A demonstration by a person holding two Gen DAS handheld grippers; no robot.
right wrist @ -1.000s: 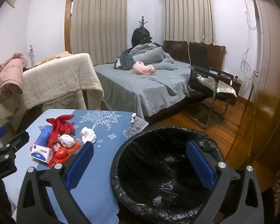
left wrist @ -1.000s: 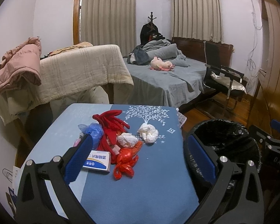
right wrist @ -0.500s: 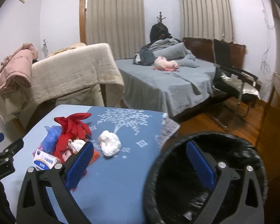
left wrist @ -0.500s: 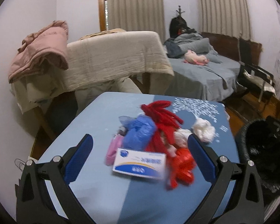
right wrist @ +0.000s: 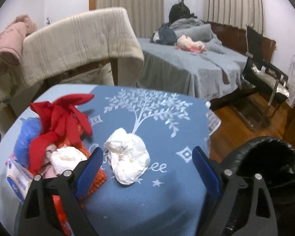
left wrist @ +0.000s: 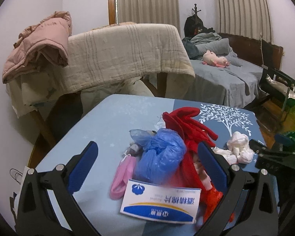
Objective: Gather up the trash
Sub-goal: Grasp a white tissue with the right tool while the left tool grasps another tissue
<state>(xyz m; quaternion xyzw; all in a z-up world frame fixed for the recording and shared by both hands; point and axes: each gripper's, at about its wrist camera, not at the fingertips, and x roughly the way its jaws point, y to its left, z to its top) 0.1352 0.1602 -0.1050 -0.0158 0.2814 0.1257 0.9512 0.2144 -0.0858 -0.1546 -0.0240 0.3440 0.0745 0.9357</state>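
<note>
Now we see the crumpled white paper (right wrist: 127, 156) lying on the blue table (right wrist: 147, 206), just under the trunk of the printed white tree (right wrist: 147, 106). It sits between the two blue fingers of our right claw (right wrist: 147, 169), nearer to the left finger, and no pad touches it. The jaws of this claw stand wide and are closing a little at this moment.

To the left of the paper is the rest of the trash in one heap: a red cloth (left wrist: 186, 125), a blue plastic bag (left wrist: 161, 155), a pink mask (left wrist: 122, 177) and a small white and blue box (left wrist: 160, 204). Our left claw (left wrist: 145, 169) is wide open around this heap; the bag and the box lie between its fingers, but we cannot tell if the right finger touches the red cloth.

At the right of the table stands the black trash bin (right wrist: 269, 167), close to the table edge.
</note>
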